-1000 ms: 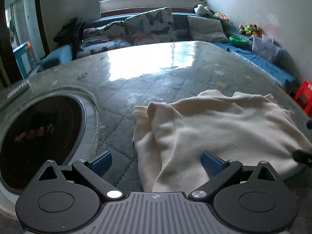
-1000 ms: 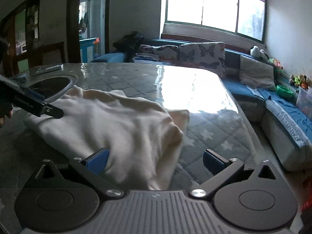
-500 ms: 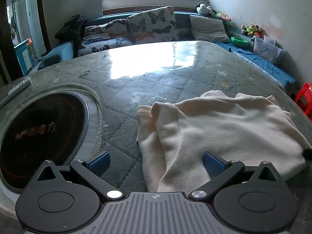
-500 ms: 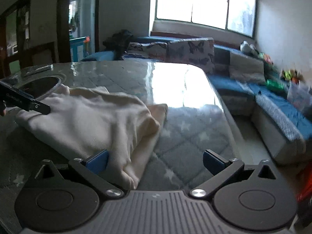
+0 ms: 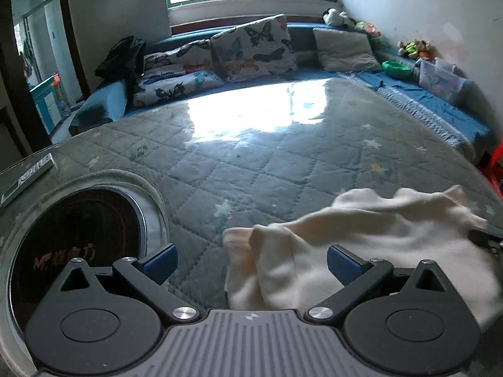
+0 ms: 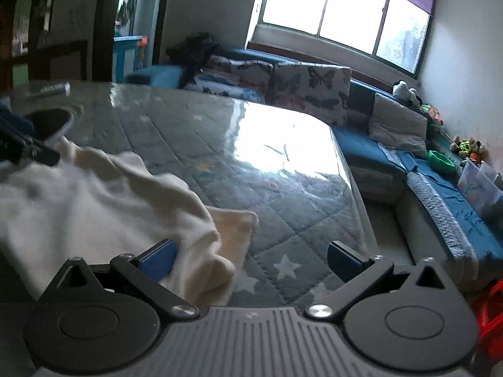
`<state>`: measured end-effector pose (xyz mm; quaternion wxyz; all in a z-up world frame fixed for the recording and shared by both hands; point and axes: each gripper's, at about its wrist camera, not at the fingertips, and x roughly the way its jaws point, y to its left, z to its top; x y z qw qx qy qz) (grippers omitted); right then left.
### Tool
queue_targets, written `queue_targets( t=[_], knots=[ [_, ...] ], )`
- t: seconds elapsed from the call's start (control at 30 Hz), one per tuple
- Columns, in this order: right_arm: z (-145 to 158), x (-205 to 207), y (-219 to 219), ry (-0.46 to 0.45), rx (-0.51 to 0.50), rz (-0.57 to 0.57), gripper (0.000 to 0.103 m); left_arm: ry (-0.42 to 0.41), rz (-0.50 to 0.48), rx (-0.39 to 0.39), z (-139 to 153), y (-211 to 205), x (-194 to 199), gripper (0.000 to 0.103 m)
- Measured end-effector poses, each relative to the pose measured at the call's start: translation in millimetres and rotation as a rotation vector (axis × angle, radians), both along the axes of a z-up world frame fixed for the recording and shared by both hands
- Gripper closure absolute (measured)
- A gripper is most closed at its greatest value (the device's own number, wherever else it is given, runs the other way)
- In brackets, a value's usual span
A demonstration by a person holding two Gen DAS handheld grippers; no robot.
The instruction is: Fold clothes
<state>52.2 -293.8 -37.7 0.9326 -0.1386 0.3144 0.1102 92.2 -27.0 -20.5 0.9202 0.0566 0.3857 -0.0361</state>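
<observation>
1. The left claw [image 5: 251, 259] hangs released above the cream fleece garment [image 5: 361, 251], which lies crumpled on the quilted grey tabletop [image 5: 267, 157] at five o'clock.
2. The right claw [image 6: 250, 256] is likewise released, grasping nothing.
3. Reddish writing inside the round dark opening [image 5: 72, 251] at nine o'clock is unreadable.

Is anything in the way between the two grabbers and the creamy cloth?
No, nothing visible. The cream garment lies right in front of the open left gripper and the open right gripper, already between their fingers.
</observation>
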Motion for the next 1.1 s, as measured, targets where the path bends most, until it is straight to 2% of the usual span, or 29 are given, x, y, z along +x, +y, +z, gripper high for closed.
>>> queue_targets(
  t=[0.2, 0.37, 0.5, 0.73, 0.9, 1.1],
  knots=[
    [7.4, 3.9, 2.2, -0.002, -0.035, 0.027, 0.000, 0.046, 0.042, -0.009, -10.1, 12.8, 16.4, 0.000],
    [18.7, 13.8, 17.3, -0.026, -0.034, 0.085, 0.000, 0.014, 0.035, 0.015, -3.2, 9.1, 22.7, 0.000],
    [13.1, 29.1, 28.1, -0.027, -0.038, 0.095, 0.000, 0.032, 0.049, 0.016, -8.6, 13.2, 30.0, 0.000],
    [-4.5, 51.1, 23.2, 0.008, -0.057, 0.033, 0.000, 0.037, 0.042, -0.004, -9.6, 22.6, 28.9, 0.000],
    [7.9, 46.6, 22.7, -0.020, -0.026, 0.047, 0.000, -0.003, -0.011, -0.012, 3.4, 7.1, 29.7, 0.000],
    [7.5, 51.7, 38.9, -0.018, -0.026, 0.107, 0.000, 0.017, -0.049, 0.008, -4.4, -18.8, 44.1, 0.000]
  ],
)
